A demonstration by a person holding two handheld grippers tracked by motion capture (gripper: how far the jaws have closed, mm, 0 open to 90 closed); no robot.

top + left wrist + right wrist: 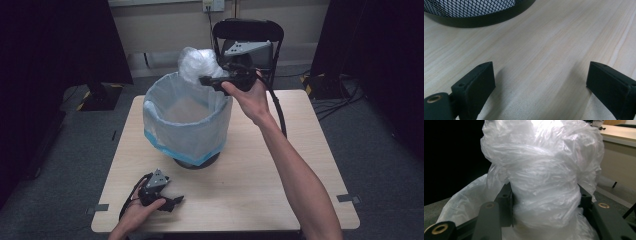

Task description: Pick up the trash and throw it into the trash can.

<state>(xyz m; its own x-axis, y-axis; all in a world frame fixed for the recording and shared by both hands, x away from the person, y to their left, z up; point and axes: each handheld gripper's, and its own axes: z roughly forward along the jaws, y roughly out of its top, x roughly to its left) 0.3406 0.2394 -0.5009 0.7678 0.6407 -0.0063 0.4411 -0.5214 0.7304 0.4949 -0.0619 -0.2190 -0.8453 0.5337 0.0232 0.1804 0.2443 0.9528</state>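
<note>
A black mesh bin (196,161) lined with a clear plastic bag (186,131) stands mid-table. Above its far rim, my right gripper (206,80) is shut on a crumpled clear plastic bundle (197,64). In the right gripper view that bundle (544,177) is squeezed between both black jaws, with the bin liner (466,202) below. My left gripper (175,202) rests on the table near the front edge, held by a hand. In the left gripper view the left gripper (540,80) stands open over bare wood, with the bin's base (479,15) ahead.
The light wooden table (300,150) sits on grey carpet. A black folding chair (248,37) stands behind the far edge. Dark curtains hang at both sides, and cables lie on the floor at right (340,102).
</note>
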